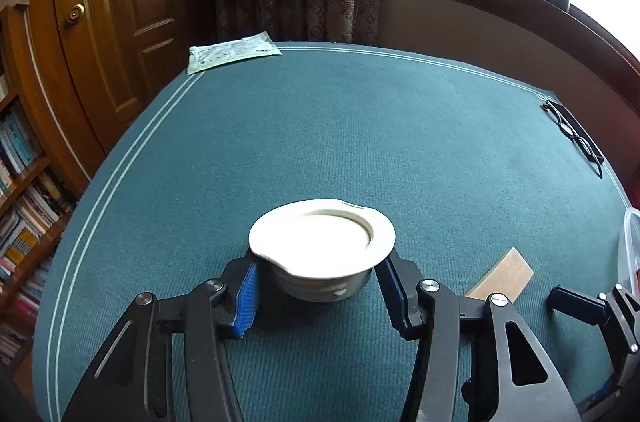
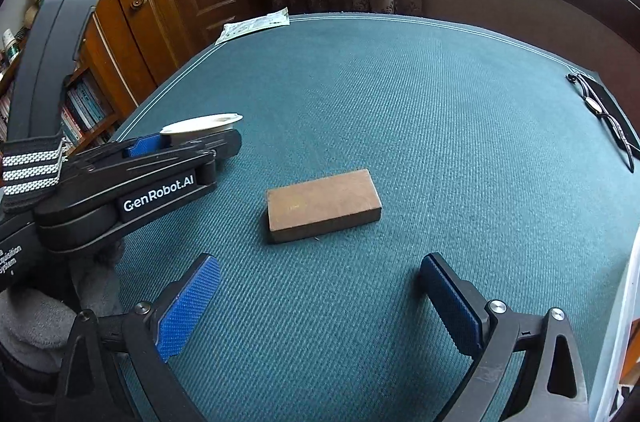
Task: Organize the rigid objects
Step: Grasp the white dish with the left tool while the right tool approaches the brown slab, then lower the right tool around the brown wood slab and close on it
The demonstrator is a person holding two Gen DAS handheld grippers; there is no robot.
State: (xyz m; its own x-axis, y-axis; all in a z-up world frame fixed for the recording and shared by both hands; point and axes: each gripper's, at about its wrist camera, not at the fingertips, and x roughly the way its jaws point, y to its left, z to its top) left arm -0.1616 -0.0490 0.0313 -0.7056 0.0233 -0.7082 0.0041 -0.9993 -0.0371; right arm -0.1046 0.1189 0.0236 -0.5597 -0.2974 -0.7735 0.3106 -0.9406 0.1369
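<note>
Resting on the green table mat (image 1: 320, 126), the white lidded bowl (image 1: 322, 246) is being clamped at both sides by the left gripper (image 1: 316, 286). The right gripper (image 2: 320, 298) is being held wide open just before the brown block (image 2: 323, 204), untouched.

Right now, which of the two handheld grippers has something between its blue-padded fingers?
The left gripper: its pads flank the body of the white lidded ceramic bowl. The right gripper stands wide open, short of the brown rectangular wooden block.
</note>
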